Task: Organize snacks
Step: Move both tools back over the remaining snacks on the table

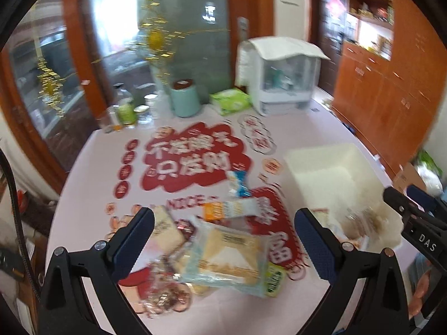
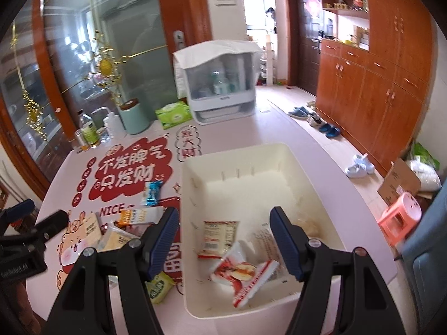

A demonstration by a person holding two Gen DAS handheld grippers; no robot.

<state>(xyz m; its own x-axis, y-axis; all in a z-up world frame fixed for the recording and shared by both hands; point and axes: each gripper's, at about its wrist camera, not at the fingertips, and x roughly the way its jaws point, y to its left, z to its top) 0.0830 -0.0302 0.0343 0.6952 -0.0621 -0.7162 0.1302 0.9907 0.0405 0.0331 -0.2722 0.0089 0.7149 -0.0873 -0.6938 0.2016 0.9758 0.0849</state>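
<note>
A cream plastic bin (image 2: 304, 164) stands on the table; it also shows in the left wrist view (image 1: 360, 164). Inside lie a red and white snack pack (image 2: 245, 276), a beige packet (image 2: 218, 234) and a clear bag (image 2: 265, 237). Left of the bin lies a pile of snacks: a sandwich pack (image 1: 232, 254), an orange and white bar (image 1: 229, 209), a blue packet (image 1: 237, 181), a green packet (image 2: 159, 284). My left gripper (image 1: 223, 240) is open above the pile, empty. My right gripper (image 2: 225, 240) is open above the bin, empty.
At the table's far side stand a white storage box (image 2: 220, 83), a green tissue pack (image 2: 174, 114), a mint canister (image 2: 134, 117) and several bottles (image 2: 89, 134). Wooden cabinets (image 2: 377, 83), shoes (image 2: 359, 166) and a pink stool (image 2: 399, 215) are to the right on the floor.
</note>
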